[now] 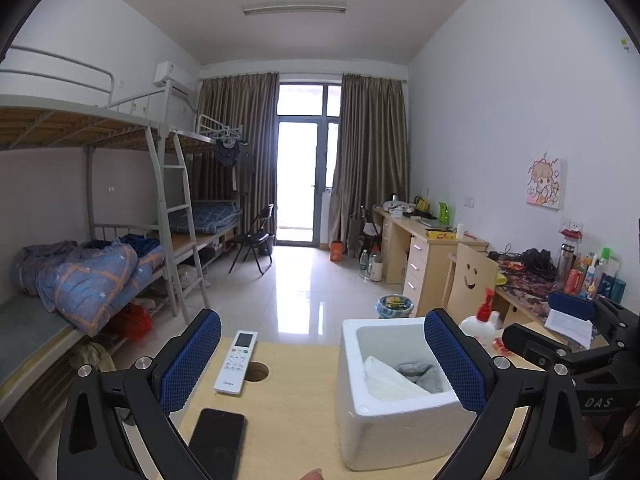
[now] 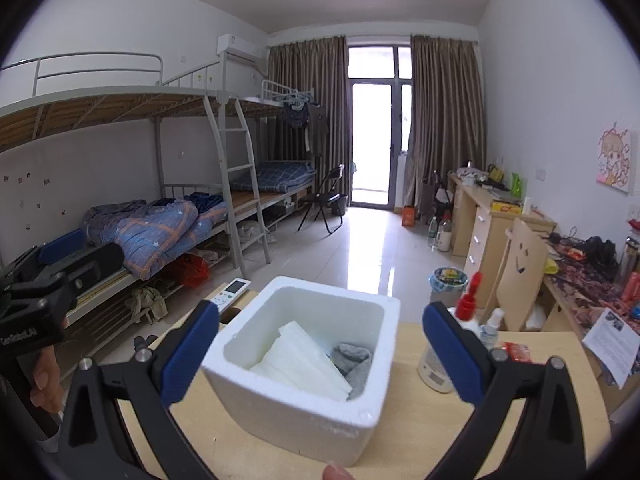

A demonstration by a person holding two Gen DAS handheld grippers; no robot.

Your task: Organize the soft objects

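Observation:
A white foam box [image 1: 400, 412] stands on the wooden table [image 1: 296, 408]. Inside it lie folded white soft pieces [image 1: 388, 380] and a grey cloth [image 1: 420, 374]. My left gripper [image 1: 322, 316] is open and holds nothing; the box sits low under its right finger. In the right wrist view the same box [image 2: 296, 396] shows the white pieces [image 2: 304, 356] and the grey cloth [image 2: 356, 360]. My right gripper [image 2: 322, 309] is open just above and before the box, its blue pads clear of the walls.
A white remote [image 1: 236, 360], a dark phone [image 1: 218, 440] and a round hole [image 1: 256, 372] are on the table left of the box. A red-capped pump bottle [image 2: 468, 308] and a small spray bottle [image 2: 492, 328] stand to its right. Bunk beds line the left wall, desks the right.

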